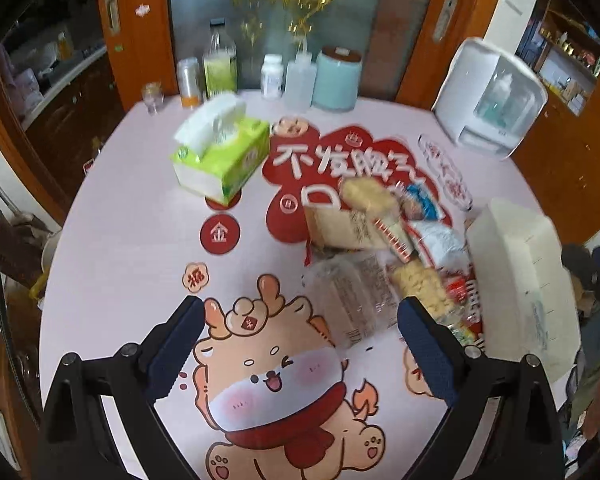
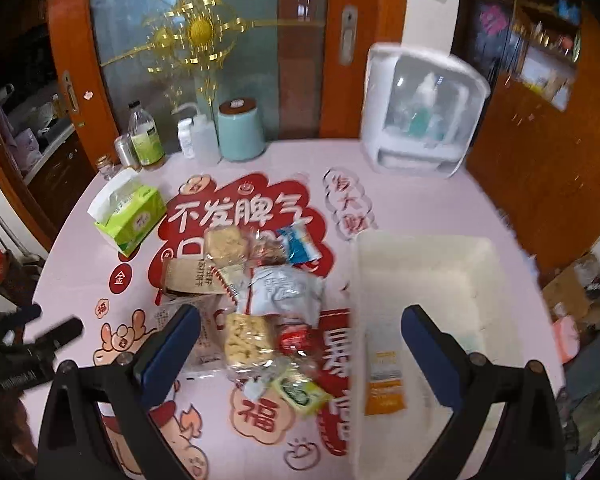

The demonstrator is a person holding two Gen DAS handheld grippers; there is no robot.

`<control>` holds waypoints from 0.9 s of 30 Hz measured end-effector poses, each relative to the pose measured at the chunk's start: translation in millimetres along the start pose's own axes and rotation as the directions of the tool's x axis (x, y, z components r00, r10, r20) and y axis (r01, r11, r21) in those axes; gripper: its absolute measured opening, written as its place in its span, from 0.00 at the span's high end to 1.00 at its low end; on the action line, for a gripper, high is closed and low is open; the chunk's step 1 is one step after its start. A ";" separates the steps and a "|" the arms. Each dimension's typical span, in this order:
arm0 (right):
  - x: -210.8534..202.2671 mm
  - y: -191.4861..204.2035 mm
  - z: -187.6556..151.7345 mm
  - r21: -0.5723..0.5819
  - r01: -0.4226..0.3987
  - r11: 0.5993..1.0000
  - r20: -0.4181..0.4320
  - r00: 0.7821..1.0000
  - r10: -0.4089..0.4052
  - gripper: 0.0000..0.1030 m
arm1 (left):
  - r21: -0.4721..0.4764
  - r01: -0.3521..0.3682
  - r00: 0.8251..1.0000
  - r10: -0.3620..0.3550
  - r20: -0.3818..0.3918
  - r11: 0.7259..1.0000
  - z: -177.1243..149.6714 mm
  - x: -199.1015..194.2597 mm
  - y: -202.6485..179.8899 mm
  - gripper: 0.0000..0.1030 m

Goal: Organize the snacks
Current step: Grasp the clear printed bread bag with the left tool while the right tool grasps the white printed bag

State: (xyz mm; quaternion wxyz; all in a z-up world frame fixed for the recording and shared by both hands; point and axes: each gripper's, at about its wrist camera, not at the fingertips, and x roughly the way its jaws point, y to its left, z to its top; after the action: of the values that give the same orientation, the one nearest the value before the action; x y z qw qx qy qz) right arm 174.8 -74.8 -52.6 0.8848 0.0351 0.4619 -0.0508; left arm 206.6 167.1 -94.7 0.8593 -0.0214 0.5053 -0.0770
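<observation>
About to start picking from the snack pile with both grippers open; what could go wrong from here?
1. The snack pile is overlapping, crinkly packets; closing on one may drag or lift a neighbour.
2. The white bin sits tight against the pile, so the right gripper could nudge it.
3. The left gripper aims at the same pile; the two could collide.

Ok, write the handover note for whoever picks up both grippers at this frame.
Left gripper: open, empty, above the pink printed tablecloth near the pile.
Right gripper: open, empty, between the pile and the bin.
Pile of wrapped snacks: loose at the table's centre, left of the translucent white plastic bin.
Done: the bin appears to hold only one orange-labelled packet.
Left: nearly all snacks still need moving into the bin.
</observation>
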 end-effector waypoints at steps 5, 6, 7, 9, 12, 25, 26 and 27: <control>60.2 -2.8 22.7 0.034 -0.115 0.993 -0.124 0.985 0.119 0.05 | 0.012 -0.003 0.998 0.004 -0.068 1.000 2.0 43.1 -10.2 0.06; 75.1 -3.9 28.4 0.038 -0.136 0.990 -0.156 0.978 0.140 0.05 | 0.014 -0.002 0.997 0.003 -0.075 1.000 3.6 50.1 -13.6 0.06; 88.2 -4.2 33.5 0.041 -0.143 0.989 -0.182 0.972 0.148 0.05 | 0.014 -0.008 0.996 0.010 -0.088 1.000 5.8 60.1 -18.7 0.06; 113.9 -3.6 42.5 0.043 -0.157 0.987 -0.239 0.957 0.163 0.06 | 0.022 -0.007 0.995 0.009 -0.101 1.000 8.6 76.7 -28.7 0.06; 149.6 -2.4 49.3 0.069 -0.185 0.980 -0.315 0.928 0.197 0.06 | 0.043 -0.030 0.991 0.035 -0.129 0.999 11.0 103.7 -45.5 0.06; 229.6 5.3 35.1 -0.014 -0.103 0.995 -0.475 0.876 0.084 0.05 | -0.046 -0.079 0.975 0.067 -0.211 0.996 9.1 166.5 -55.1 0.05; 229.5 8.3 34.6 -0.034 -0.104 0.994 -0.470 0.879 0.076 0.05 | -0.049 -0.078 0.975 0.066 -0.214 0.996 9.2 167.8 -55.6 0.05; 230.6 9.8 34.0 -0.050 -0.095 0.994 -0.470 0.881 0.060 0.05 | -0.054 -0.074 0.974 0.060 -0.217 0.996 9.3 169.7 -55.8 0.05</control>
State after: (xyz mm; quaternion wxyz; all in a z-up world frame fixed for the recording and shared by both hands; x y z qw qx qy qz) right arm 334.7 -82.1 -222.3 0.7494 0.0329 0.6612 0.0111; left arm 289.6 85.5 -230.6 0.8005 -0.0224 0.5980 -0.0341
